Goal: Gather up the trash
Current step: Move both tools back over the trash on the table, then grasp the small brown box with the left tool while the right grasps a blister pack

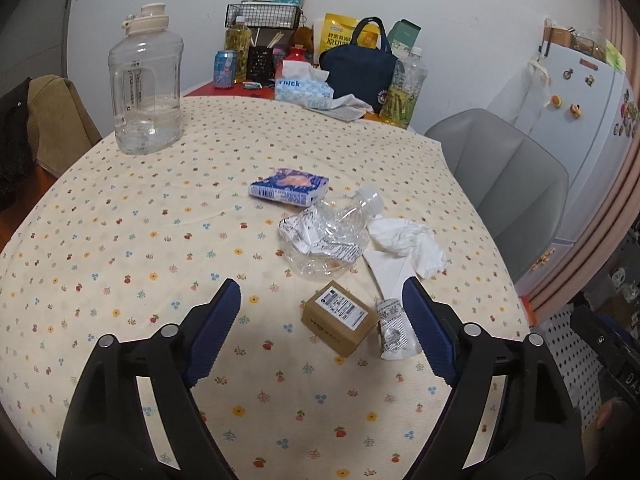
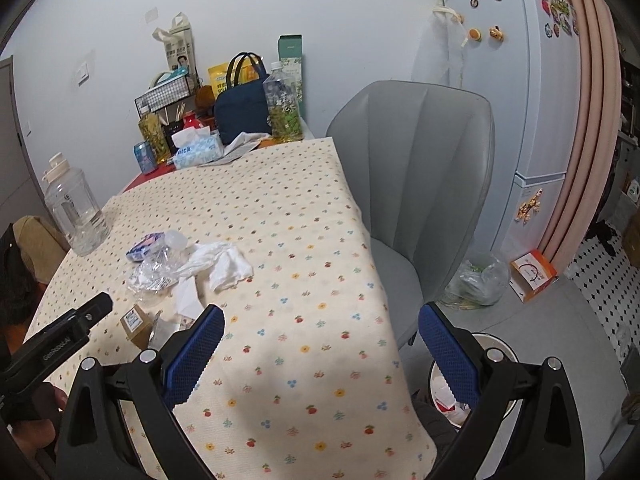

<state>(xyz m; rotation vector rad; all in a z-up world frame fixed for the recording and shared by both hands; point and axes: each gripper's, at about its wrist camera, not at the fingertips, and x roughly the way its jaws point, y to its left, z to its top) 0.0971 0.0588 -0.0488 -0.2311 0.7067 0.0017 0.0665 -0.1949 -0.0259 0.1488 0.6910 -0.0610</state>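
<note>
Tablecloth (image 1: 120,240): water jug (image 1: 146,80) far left, grey chair (image 2: 416,168) right

A table under a cream cloth printed with small flowers (image 2: 304,240) stands against a plain white wall (image 2: 248,8). Beside it sits a grey padded shell-backed chair (image 2: 416,168), and behind that a white fridge dotted with magnets (image 2: 516,92). A ribbed pink curtain (image 2: 576,128) hangs alongside (possibly a room divider). The floor is grey (image 2: 532,320).
</note>
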